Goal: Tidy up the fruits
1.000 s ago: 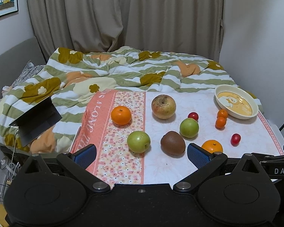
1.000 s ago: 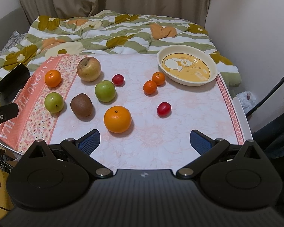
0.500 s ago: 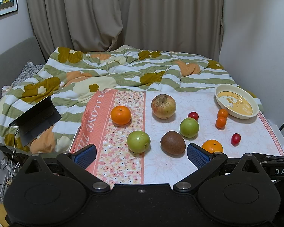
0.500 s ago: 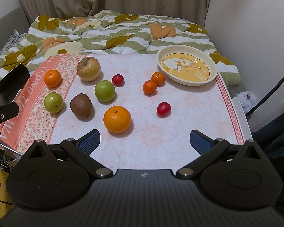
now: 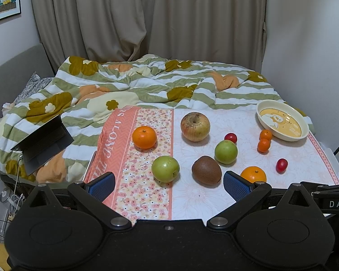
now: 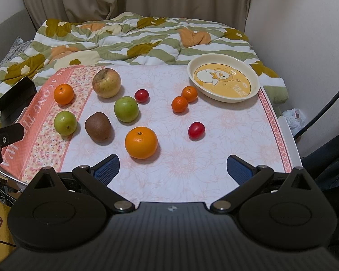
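Both grippers level, low at the near table edge, aimed across the cloth; left gripper (image 5: 168,186) jaws wide apart, empty; kiwi (image 5: 206,170) just ahead between them; its right finger hides part of an orange (image 5: 253,174); right gripper (image 6: 172,169) likewise spread, empty; bowl (image 6: 223,97) far ahead-right, nothing in it.

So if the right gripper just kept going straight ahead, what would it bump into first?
Probably nothing at once: the open right gripper faces bare tablecloth. The large orange and the oval red fruit flank its path; depth is uncertain.
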Available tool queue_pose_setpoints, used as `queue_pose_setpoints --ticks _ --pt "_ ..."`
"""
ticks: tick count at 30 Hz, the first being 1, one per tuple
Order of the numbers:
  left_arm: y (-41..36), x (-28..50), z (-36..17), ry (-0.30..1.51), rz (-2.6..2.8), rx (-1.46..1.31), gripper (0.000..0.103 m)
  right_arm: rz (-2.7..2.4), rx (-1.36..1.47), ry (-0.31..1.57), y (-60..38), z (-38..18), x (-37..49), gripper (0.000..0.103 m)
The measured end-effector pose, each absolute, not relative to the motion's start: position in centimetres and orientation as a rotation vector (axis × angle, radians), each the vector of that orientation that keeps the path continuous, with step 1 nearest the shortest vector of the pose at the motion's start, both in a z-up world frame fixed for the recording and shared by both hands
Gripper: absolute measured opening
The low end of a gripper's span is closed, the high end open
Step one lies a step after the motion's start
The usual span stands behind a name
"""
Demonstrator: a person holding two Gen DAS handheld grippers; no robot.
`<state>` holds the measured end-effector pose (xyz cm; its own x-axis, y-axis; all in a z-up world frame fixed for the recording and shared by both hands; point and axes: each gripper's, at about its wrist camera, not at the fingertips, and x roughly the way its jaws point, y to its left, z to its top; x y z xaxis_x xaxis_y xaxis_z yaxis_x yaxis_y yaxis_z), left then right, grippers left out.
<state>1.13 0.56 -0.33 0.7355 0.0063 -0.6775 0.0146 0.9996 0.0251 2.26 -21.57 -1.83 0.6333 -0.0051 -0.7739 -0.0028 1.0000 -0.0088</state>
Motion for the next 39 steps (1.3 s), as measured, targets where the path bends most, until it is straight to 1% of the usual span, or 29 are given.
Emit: queue_pose_setpoints --ticks 24,33,39 --pt "0.6 0.7 -0.2 0.748 0.017 0.026 0.103 0.022 -0.006 0.881 -21.6 -1.8 1.7 0.103" --pt "0.8 0.8 0.6 0.765 0.034 -0.020 0.102 0.075 -0.015 0.886 -22.1 -1.0 1.8 0.103" --pt "1.2 1.0 -0.7 0.709 0.082 0.046 0.102 0.115 -0.099 0.855 -22.0 -2.0 2.4 0.103"
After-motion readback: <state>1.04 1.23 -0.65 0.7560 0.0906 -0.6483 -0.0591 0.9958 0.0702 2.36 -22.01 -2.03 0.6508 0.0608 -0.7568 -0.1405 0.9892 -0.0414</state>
